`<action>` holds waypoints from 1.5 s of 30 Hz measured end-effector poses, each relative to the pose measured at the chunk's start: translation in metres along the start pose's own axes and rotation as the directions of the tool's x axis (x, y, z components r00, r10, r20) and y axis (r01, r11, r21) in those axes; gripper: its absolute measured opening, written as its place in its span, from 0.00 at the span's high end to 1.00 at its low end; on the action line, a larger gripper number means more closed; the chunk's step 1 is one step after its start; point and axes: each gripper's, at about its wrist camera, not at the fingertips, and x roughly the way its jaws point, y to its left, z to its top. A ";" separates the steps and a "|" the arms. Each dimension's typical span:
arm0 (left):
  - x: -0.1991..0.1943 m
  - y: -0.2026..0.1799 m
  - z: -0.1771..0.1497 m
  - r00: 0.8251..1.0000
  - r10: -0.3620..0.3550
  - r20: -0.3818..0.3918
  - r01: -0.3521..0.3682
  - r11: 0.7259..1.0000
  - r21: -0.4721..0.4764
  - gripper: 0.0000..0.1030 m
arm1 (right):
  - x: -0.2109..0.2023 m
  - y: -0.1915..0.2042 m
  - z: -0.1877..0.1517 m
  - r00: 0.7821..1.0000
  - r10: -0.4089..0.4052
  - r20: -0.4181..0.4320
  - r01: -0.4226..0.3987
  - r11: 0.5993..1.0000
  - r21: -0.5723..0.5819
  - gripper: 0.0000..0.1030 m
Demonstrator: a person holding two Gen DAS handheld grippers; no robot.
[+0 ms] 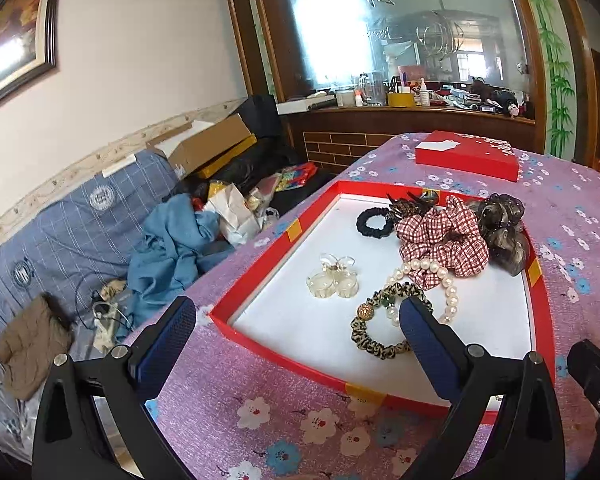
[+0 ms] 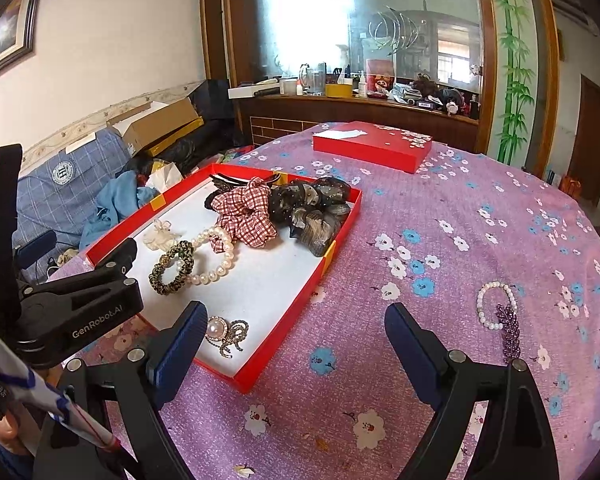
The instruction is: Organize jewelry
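A red tray with a white floor sits on the purple flowered tablecloth. It holds a plaid scrunchie, a dark scrunchie, a black hair tie, a clear clip, a pearl bracelet, a leopard scrunchie and a pearl brooch. My left gripper is open over the tray's near edge. My right gripper is open and empty. A second pearl bracelet and a purple brooch lie on the cloth right of it.
A red box lid lies at the table's far side. A cluttered sofa stands left of the table. A wooden counter with bottles and a mirror are behind.
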 end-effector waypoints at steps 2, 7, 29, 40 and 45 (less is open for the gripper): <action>0.004 0.002 -0.002 1.000 0.002 -0.013 -0.003 1.000 -0.009 0.01 | 0.001 0.000 0.000 1.000 0.000 -0.004 0.000 1.000 -0.003 0.09; 0.009 0.004 -0.004 0.999 0.014 -0.030 -0.014 1.000 -0.016 0.01 | 0.002 0.002 0.000 1.000 -0.003 -0.008 0.003 1.000 -0.008 0.09; 0.007 -0.003 -0.005 0.999 0.033 -0.012 -0.033 0.999 0.014 0.01 | 0.003 0.005 -0.002 1.000 -0.012 -0.011 0.012 1.000 -0.019 0.09; 0.007 -0.003 -0.005 0.999 0.035 -0.014 -0.034 0.999 0.013 0.01 | 0.004 0.005 -0.002 1.000 -0.016 -0.015 0.016 1.000 -0.026 0.09; 0.007 -0.003 -0.005 0.999 0.033 -0.014 -0.033 0.999 0.015 0.01 | 0.004 0.005 -0.002 1.000 -0.016 -0.015 0.015 1.000 -0.025 0.09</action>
